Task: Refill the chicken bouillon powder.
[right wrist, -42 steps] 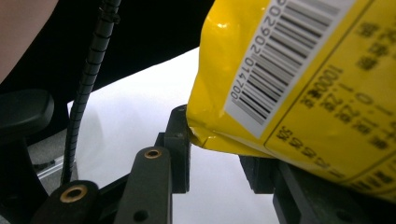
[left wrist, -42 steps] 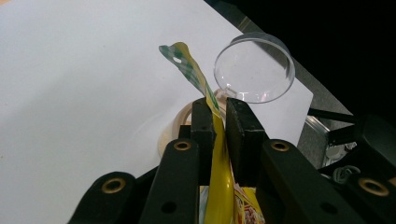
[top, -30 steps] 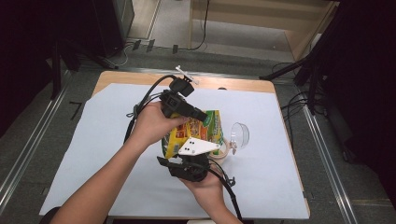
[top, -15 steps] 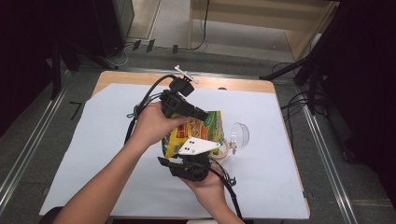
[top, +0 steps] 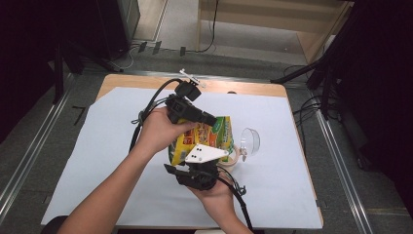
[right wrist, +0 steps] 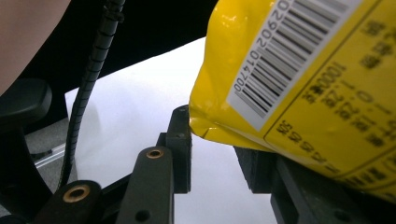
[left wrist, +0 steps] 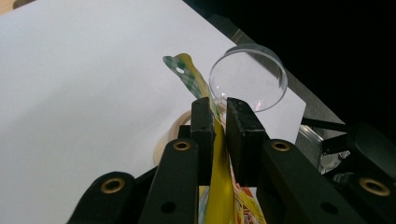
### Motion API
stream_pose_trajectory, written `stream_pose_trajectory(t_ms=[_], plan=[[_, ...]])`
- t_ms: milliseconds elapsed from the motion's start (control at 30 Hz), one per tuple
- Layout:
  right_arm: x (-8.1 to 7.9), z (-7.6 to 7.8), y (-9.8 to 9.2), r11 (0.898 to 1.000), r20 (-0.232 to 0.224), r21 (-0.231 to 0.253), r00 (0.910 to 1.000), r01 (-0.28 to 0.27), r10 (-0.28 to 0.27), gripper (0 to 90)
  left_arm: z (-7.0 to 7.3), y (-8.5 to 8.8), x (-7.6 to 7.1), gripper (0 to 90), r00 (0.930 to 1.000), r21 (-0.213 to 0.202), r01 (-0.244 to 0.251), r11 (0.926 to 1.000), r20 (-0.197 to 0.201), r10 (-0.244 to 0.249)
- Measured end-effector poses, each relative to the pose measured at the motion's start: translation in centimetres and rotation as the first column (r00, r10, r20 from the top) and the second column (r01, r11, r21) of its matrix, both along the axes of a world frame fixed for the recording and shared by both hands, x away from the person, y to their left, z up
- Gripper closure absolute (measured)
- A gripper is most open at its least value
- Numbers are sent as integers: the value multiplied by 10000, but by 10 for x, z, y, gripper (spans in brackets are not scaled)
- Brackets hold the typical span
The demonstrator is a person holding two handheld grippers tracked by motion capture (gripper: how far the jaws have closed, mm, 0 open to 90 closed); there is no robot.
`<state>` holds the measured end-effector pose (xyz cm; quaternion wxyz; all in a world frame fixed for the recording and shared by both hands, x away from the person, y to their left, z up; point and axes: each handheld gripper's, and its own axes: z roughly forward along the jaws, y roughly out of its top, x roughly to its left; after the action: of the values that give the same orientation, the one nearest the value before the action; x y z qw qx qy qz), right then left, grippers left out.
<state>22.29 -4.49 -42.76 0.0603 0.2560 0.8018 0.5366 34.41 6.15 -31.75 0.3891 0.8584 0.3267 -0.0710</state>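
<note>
A white-covered worktop [top: 97,161] lies before me. Above its middle I hold a yellow snack bag [top: 207,136] between my two tools. My left hand-held gripper [left wrist: 218,122] is nearly closed, its jaws having just eased slightly, pinching the bag's thin top edge. My right hand-held gripper [right wrist: 212,149] stands narrowly parted with the bag's lower corner, by its barcode, between the jaws; I cannot tell if they press it. The left gripper view adds a clear round dish [left wrist: 248,77] just beyond the bag.

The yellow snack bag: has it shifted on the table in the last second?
No. The yellow snack bag sits as before beside the clear dish, the same gap between them in the high view.
</note>
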Motion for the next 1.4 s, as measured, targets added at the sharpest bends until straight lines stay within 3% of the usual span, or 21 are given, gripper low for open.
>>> stream_pose_trajectory(t_ms=[100, 167, 333, 400, 633, 900, 1400], plan=[[0, 0, 0, 9999, 19, 115, 10000, -88, 88, 654, 0, 1, 0, 798, 10000, 26, -44, 10000, 81, 44], [-1, 0, 1, 10000, 97, 15, 9999, -50, 50, 690, 0, 2, -1, 840, 10000, 49, 30, 10000, 71, -31], [0, -1, 1, 10000, 64, 36, 9999, -93, 93, 702, 3, 1, -5, 843, 9998, 96, 71, 9999, 202, -73], [0, -1, 1, 9999, 107, 30, 9999, -120, 119, 700, 5, 1, -7, 843, 9996, -76, 70, 9999, 276, -67], [1, -2, 0, 9995, -272, 330, 9996, -3, 12, 687, 6, 1, -8, 851, 9998, -55, 73, 10000, 207, -72], [-2, 2, 0, 9996, 2, 280, 10000, -74, 73, 684, 4, 1, -2, 844, 10000, 58, -2, 10000, 32, 2], [-1, 1, 0, 9997, 4, 234, 10000, -19, 19, 685, 6, 1, -5, 841, 9997, 83, 1, 10000, 239, -3]])
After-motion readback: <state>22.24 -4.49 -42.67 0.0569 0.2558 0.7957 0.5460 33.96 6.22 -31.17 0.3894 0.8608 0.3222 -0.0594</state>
